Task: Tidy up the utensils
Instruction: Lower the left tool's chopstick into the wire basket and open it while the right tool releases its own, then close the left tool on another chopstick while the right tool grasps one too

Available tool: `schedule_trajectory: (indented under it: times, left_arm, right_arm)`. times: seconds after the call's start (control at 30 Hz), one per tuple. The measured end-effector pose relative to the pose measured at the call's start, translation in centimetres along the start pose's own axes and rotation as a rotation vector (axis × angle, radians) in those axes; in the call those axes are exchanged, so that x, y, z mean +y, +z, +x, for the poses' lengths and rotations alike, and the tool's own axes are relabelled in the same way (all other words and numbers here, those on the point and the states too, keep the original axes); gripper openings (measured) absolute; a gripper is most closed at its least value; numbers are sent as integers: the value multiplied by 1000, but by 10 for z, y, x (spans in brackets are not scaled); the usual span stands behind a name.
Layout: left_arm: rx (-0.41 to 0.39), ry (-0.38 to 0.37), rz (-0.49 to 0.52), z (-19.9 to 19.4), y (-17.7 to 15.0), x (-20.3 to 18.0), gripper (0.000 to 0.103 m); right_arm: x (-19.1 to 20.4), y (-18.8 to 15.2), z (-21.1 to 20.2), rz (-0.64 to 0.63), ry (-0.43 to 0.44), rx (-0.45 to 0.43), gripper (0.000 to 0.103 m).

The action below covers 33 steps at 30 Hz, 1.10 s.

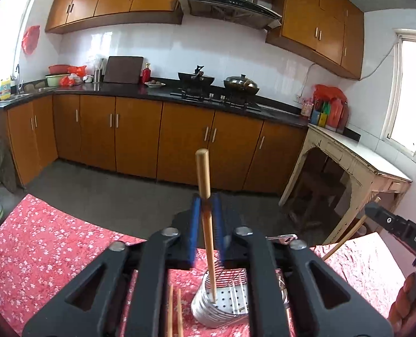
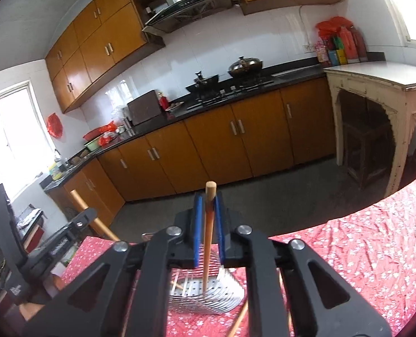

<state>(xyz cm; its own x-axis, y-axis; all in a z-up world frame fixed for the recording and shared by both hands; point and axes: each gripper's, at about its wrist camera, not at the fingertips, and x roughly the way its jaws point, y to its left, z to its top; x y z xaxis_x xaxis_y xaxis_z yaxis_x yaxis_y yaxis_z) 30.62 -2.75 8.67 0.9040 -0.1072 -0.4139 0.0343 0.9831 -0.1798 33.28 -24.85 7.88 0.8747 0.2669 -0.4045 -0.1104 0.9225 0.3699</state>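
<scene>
- Chopstick [image 1: 205, 196]: the one in your left gripper [image 1: 207, 230] is a slim, round wooden stick, pale tan at its blunt top and darker brown where it passes between the blue fingers [image 1: 194, 230]; it stands nearly upright, its lower tip down inside the metal holder [image 1: 222, 306]; the fingers stand slightly apart with a visible gap on the right side of the stick, so they are parted around it rather than pressing on it.
- The second chopstick [image 2: 208, 224] in your right gripper [image 2: 208, 230] looks the same: smooth wood, orange-brown shaft, lighter rounded end on top; it too is upright with its tip inside the holder [image 2: 208, 295]; the blue fingers [image 2: 198, 230] flank it closely, a narrow gap showing on each side, so that grip is loosened as well.
- The holder is shiny steel, with a slatted, curved wall and a perforated flat base; it sits on the counter [image 1: 53, 238], which is covered by a red cloth printed with small white blossoms.
- Two more wooden sticks [image 1: 174, 309] lie on the cloth just beside the holder, seen in the left wrist view.
- Both grippers have matte black frames with silver pivot bolts and ribbed blue pads.
</scene>
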Motion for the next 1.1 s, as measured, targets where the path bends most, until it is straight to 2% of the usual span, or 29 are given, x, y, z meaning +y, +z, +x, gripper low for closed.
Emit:
schedule_trajectory:
  times: [0.03, 0.07, 0.4, 0.57, 0.7, 0.8, 0.9, 0.97, 1.03, 1.07, 1.1]
  left_arm:
    - [-9, 19, -2, -5, 2, 3, 46]
    - [-21, 27, -4, -8, 3, 6, 52]
    - [-55, 59, -30, -45, 9, 30, 56]
    - [-36, 93, -29, -73, -12, 54, 65]
    - [44, 114, -22, -80, -46, 75, 66]
    - [126, 123, -7, -82, -88, 93, 66]
    - [198, 131, 28, -78, -125, 104, 66]
    - [240, 132, 35, -74, -144, 109, 66]
    - [287, 130, 23, -71, -161, 117, 66]
    - [305, 127, 18, -70, -166, 119, 67]
    - [317, 132, 11, -69, -171, 121, 74]
  right_arm:
    - [-2, 1, -2, 2, -11, -6, 27]
    - [-3, 1, -3, 4, -21, -12, 33]
    - [-11, 2, -49, 8, -86, -90, 47]
    - [-27, -28, -79, -3, -162, -73, 57]
    - [-48, -69, -85, 15, -207, 23, 57]
    - [-61, -105, -79, 20, -250, 112, 57]
    - [-72, -145, -67, 37, -250, 228, 49]
    - [-77, -172, -59, 44, -250, 300, 41]
    - [-78, -191, -53, 50, -239, 344, 36]
    - [-77, -200, -50, 48, -232, 367, 34]
    - [-75, -204, -48, 42, -231, 378, 34]
